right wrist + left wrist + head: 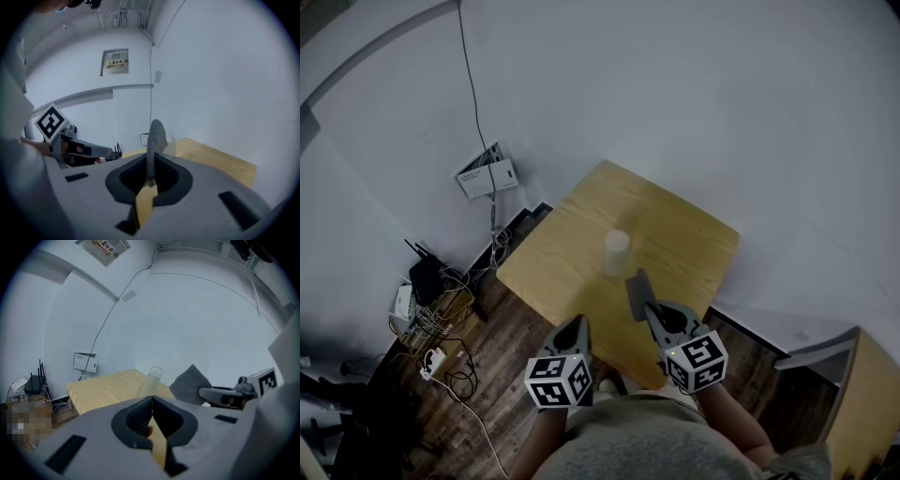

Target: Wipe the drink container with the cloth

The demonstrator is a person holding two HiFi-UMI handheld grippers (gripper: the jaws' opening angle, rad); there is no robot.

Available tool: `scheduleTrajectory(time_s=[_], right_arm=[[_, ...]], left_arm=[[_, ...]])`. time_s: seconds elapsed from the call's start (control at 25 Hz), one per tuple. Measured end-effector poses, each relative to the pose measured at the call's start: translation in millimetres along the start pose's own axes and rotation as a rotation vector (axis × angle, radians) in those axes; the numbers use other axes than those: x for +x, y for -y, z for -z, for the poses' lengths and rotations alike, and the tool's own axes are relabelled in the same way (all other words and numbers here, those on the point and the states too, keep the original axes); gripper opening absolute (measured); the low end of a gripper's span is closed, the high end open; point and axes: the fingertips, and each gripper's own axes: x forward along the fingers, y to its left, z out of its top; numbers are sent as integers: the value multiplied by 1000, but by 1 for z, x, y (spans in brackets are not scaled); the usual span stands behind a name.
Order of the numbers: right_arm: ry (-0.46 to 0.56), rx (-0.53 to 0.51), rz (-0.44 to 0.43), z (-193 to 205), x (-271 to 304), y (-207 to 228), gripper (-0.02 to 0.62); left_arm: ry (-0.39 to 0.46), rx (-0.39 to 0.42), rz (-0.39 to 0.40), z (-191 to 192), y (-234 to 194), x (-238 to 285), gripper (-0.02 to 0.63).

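Observation:
A clear drink cup (617,251) stands upright near the middle of the wooden table (572,253). My right gripper (649,311) is shut on a grey cloth (637,294), which sticks up from the jaws just short of the cup. In the right gripper view the cloth (153,138) stands edge-on in the gripper (150,176) and hides most of the cup (170,143). My left gripper (574,336) hovers at the table's near edge, shut on nothing. Its own view shows the shut gripper (152,401), the cup (151,379) ahead and the cloth (190,385) to the right.
The table stands in a corner against white walls. On the floor to the left lie a router, cables and a power strip (431,361). A wall box (486,172) with a cable hangs on the left wall. A wooden cabinet (862,394) stands at the right.

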Motion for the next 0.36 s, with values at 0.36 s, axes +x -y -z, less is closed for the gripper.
scheduleTrajectory(time_s=[0.36], right_arm=[[16, 12, -18, -2, 3, 0, 9]], left_arm=[[-2, -4, -3, 1, 0, 2, 3]])
